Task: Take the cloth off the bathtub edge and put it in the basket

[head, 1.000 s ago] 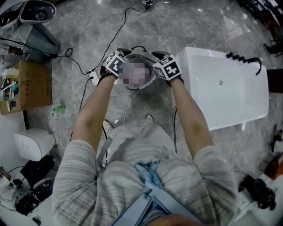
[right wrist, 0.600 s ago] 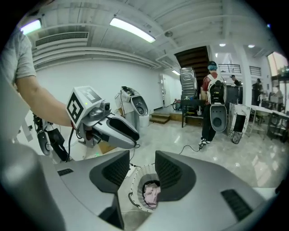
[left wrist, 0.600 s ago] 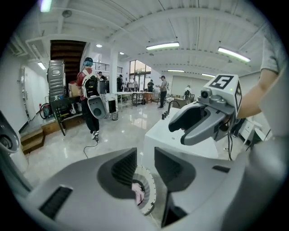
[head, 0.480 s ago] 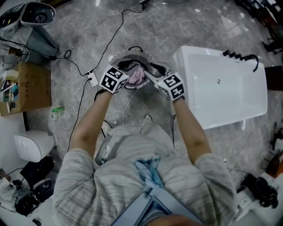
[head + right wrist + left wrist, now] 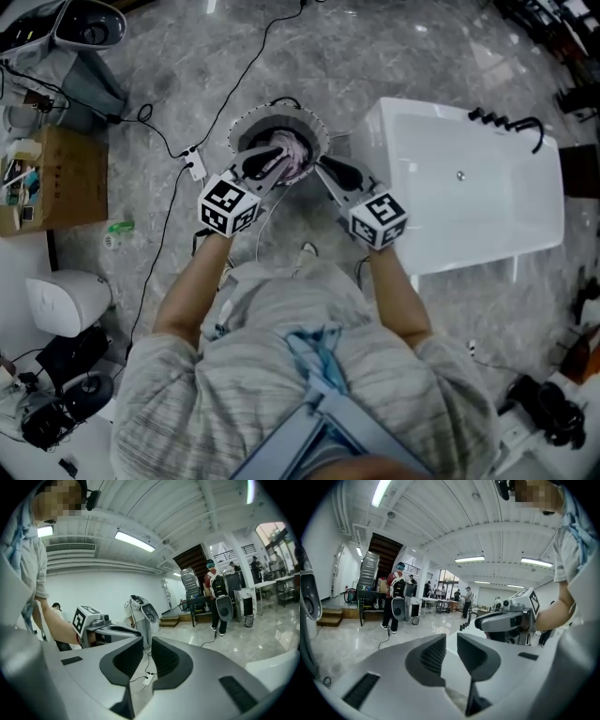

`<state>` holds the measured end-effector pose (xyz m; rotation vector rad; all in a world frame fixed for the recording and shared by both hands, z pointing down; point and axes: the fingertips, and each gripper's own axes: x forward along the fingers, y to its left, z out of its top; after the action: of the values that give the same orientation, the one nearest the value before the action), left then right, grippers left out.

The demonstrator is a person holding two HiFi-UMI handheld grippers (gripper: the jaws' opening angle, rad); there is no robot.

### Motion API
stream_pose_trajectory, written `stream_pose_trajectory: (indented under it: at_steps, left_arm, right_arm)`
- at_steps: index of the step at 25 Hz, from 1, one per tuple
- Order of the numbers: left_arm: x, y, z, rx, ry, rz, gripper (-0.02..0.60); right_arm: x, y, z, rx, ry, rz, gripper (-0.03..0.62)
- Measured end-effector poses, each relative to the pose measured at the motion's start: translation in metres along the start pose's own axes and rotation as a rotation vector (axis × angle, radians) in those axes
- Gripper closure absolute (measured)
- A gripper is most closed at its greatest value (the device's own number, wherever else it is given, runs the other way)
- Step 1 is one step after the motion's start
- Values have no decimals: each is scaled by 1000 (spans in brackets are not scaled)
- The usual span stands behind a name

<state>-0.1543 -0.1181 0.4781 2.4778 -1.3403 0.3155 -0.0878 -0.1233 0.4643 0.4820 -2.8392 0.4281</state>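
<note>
The pink cloth (image 5: pixel 296 156) lies bunched inside the round frilled basket (image 5: pixel 246 128) on the marble floor, left of the white bathtub (image 5: pixel 487 202). My left gripper (image 5: pixel 277 154) hovers over the basket's near left rim. My right gripper (image 5: pixel 322 165) sits at the basket's near right side. Both pairs of jaws are closing, with a narrow gap and nothing between them. In the left gripper view the left gripper (image 5: pixel 451 654) points into the room, with the right gripper (image 5: pixel 508 620) beyond it. The right gripper (image 5: pixel 146 660) faces the left gripper (image 5: pixel 101 626).
A power strip (image 5: pixel 195 165) and cables (image 5: pixel 169 225) lie on the floor left of the basket. A cardboard box (image 5: pixel 56 178) and a white toilet (image 5: pixel 70 305) stand at the left. A black tap (image 5: pixel 506 122) sits on the bathtub's far end. People stand in the room beyond.
Both grippers have drawn back from over the basket toward the person and moved apart. The cloth now shows lying in the basket. The jaws stand narrower than before.
</note>
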Motion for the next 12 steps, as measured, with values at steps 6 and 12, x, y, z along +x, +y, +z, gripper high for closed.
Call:
stream_pose_trajectory:
  at_steps: [6, 12]
  left_arm:
    - [-30, -28, 19, -17, -88, 42, 577]
    - [-52, -47, 34, -52, -175, 94, 577]
  right_arm:
    - [-41, 23, 18, -50, -69, 44, 589]
    - [-67, 23, 26, -98, -92, 49, 589]
